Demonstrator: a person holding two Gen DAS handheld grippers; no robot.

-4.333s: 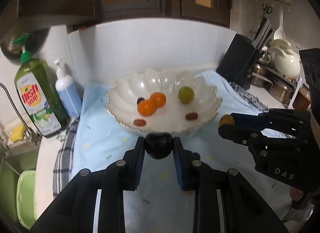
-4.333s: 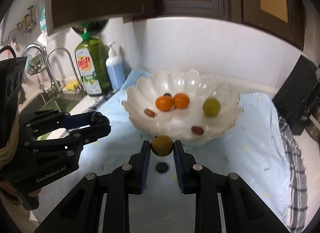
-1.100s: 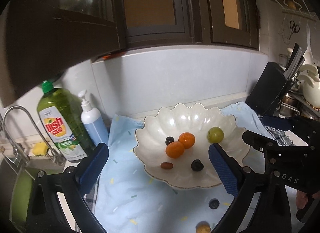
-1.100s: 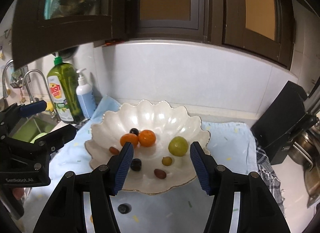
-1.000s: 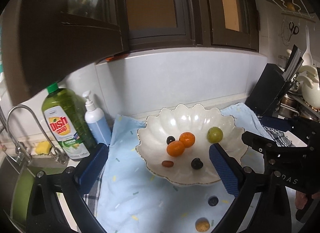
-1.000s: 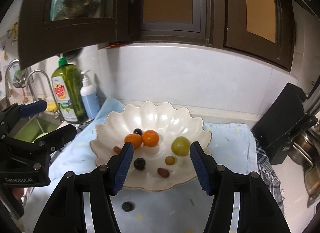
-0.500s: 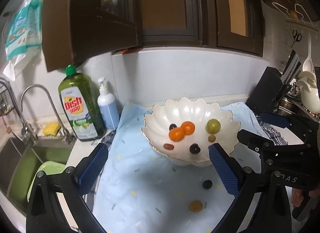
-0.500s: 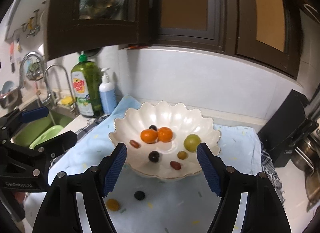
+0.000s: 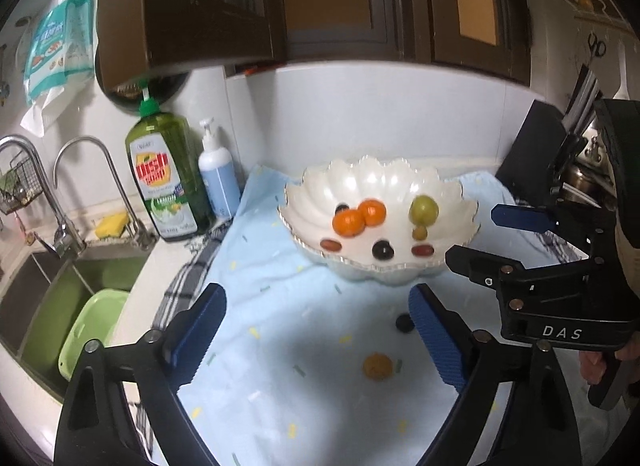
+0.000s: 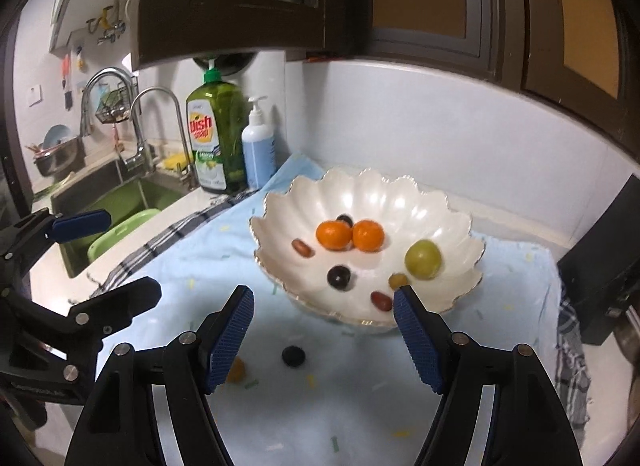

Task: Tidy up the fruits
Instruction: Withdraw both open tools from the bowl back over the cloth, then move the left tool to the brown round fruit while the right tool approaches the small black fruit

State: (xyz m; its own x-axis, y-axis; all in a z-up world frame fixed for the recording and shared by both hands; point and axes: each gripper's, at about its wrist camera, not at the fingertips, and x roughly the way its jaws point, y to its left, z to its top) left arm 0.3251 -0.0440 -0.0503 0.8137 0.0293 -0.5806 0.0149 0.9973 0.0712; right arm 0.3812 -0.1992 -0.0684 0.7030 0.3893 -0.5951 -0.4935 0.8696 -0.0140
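A white scalloped bowl (image 9: 464, 205) (image 10: 280, 201) stands on a light blue cloth (image 9: 280, 306). It holds two oranges (image 9: 358, 216), a green fruit (image 10: 423, 259), dark grapes (image 10: 339, 277) and small red fruits. A small orange fruit (image 9: 377, 366) and a dark grape (image 9: 403, 322) lie on the cloth in front of the bowl; the grape also shows in the right wrist view (image 10: 293, 355). My left gripper (image 9: 316, 334) is open and empty above the cloth. My right gripper (image 10: 322, 332) is open and empty, near the bowl's front rim.
A green dish soap bottle (image 9: 168, 173) and a blue pump bottle (image 9: 219, 177) stand left of the bowl. A sink with a green tub (image 9: 94, 330) and taps is at far left. A black knife block (image 10: 600, 274) is on the right. Dark cabinets hang overhead.
Both grippers let go of their fruits into the bowl, opened wide and pulled back and up from it. A loose orange fruit and a dark grape have come into view on the cloth.
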